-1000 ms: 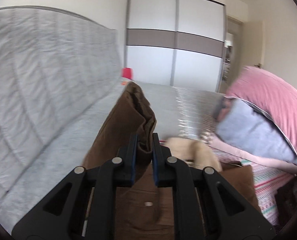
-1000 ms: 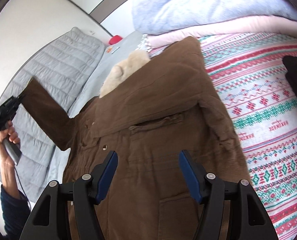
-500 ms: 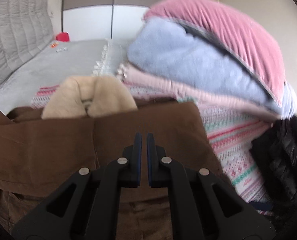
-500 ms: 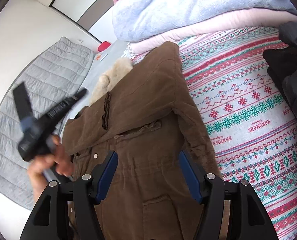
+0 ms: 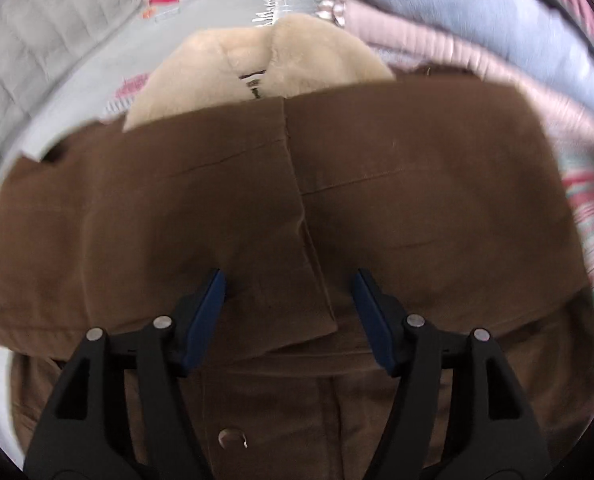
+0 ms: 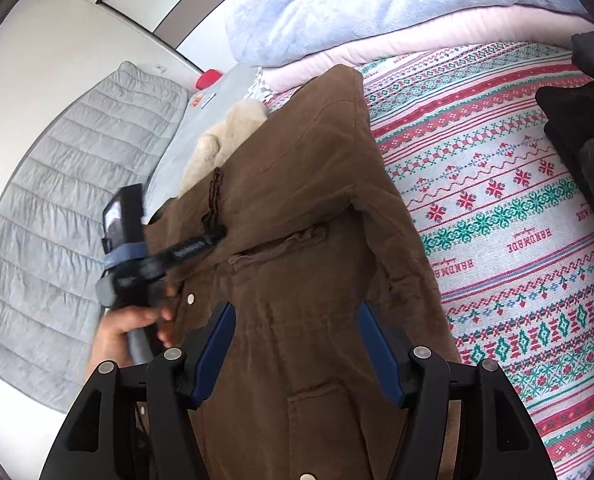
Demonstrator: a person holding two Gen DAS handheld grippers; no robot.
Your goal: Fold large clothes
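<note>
A brown coat [image 6: 297, 240] lies spread on a bed covered by a patterned blanket [image 6: 497, 208], its cream fleece collar [image 5: 265, 68] toward twelve o'clock and both sleeves folded across the chest so their cuffs meet near the middle. The left tool [image 5: 289, 308] hangs just over the sleeve cuff, its jaws opening, with the cuff's edge lying between the blue pads [image 5: 207, 312] but not pinched. In the right wrist view a hand [image 6: 129, 332] carries that tool at about nine o'clock, over the coat's edge. The right tool [image 6: 295, 344] hovers above the coat's waist, jaws wide apart and holding nothing. Pale blue and pink bedding [image 6: 377, 8] is piled at twelve o'clock, and dark clothing [image 6: 585, 120] sits at three o'clock on the blanket.
</note>
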